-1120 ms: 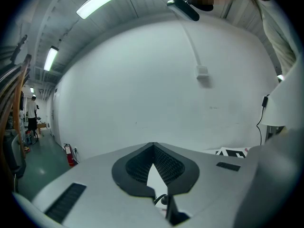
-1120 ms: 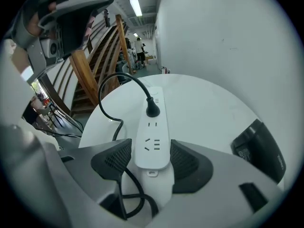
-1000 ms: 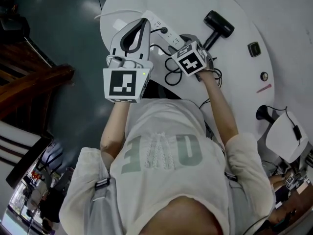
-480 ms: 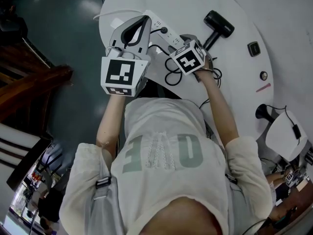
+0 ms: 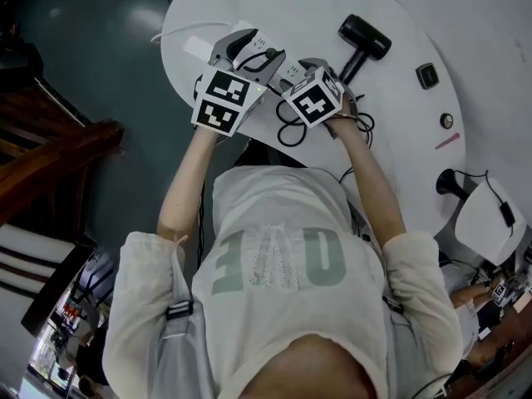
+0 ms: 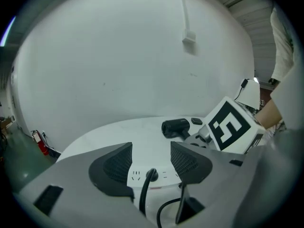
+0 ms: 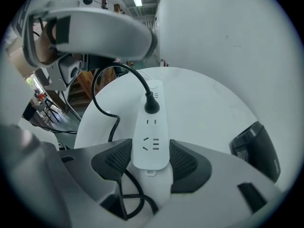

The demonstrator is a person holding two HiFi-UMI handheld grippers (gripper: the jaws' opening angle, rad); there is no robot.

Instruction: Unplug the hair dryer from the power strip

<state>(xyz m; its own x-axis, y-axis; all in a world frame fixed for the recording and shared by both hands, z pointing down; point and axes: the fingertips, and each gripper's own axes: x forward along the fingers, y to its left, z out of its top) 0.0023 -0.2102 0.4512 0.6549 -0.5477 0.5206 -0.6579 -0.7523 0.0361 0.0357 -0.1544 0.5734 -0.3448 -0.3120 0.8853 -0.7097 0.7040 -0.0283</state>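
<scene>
Grippers met over the near edge of the white table [image 5: 274, 7] in the head view: the left gripper [image 5: 254, 53] and the right gripper [image 5: 293, 71] side by side, with the black hair dryer [image 5: 364, 40] lying well apart beyond them.

In the left gripper view the jaws stood apart, empty, lined up on the black plug [image 6: 151, 175] seated in the power strip [image 6: 164, 177], its cord [image 6: 142, 201] trailing back between them.

In the right gripper view the jaws were clamped on the strip's near end, the plug further along.

The plug looked small, hard and held by friction, so its rigid body, not the limp cord, seemed the place to pinch. The strip looked light enough to lift with it unless pinned down.
</scene>
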